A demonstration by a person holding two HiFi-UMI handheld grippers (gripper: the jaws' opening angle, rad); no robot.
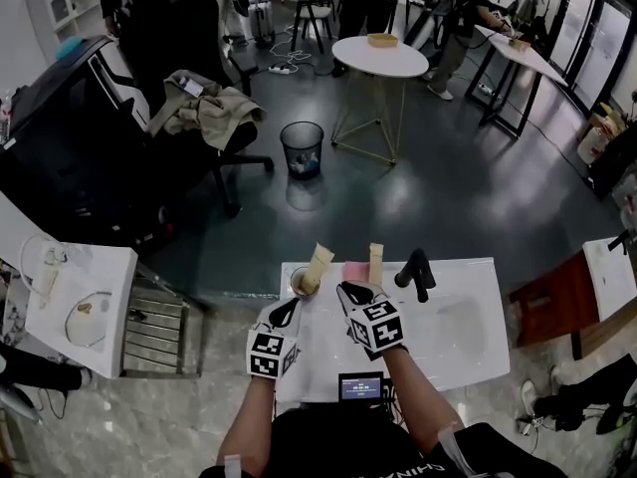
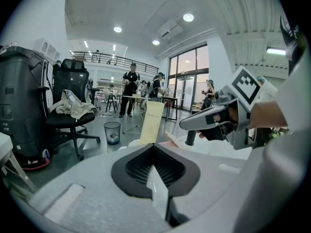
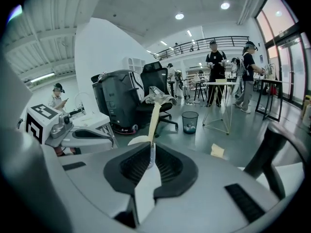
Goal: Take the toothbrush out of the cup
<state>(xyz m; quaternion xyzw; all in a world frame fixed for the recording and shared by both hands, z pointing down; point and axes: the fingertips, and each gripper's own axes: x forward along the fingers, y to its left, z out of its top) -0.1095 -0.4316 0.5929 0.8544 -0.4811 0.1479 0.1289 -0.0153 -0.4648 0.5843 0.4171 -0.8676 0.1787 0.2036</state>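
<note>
A beige boxed toothbrush (image 1: 320,264) leans out of a small cup (image 1: 300,284) at the back left of the white washbasin top (image 1: 453,352). My right gripper (image 1: 348,290) is just right of the cup, its jaws a narrow slit apart. In the right gripper view the toothbrush (image 3: 154,120) rises straight ahead of the right gripper (image 3: 150,150), beyond the tips, above the cup's rim (image 3: 137,140). My left gripper (image 1: 289,308) sits just in front of the cup. In its own view the left gripper (image 2: 154,149) has tips together and nothing held, facing the toothbrush (image 2: 152,123).
A black faucet (image 1: 416,272) stands at the back of the basin, right of my right gripper. A second beige pack (image 1: 375,262) and a pink item (image 1: 353,270) sit between cup and faucet. A rack (image 1: 159,332) stands left of the basin; a bin (image 1: 302,148) is on the floor beyond.
</note>
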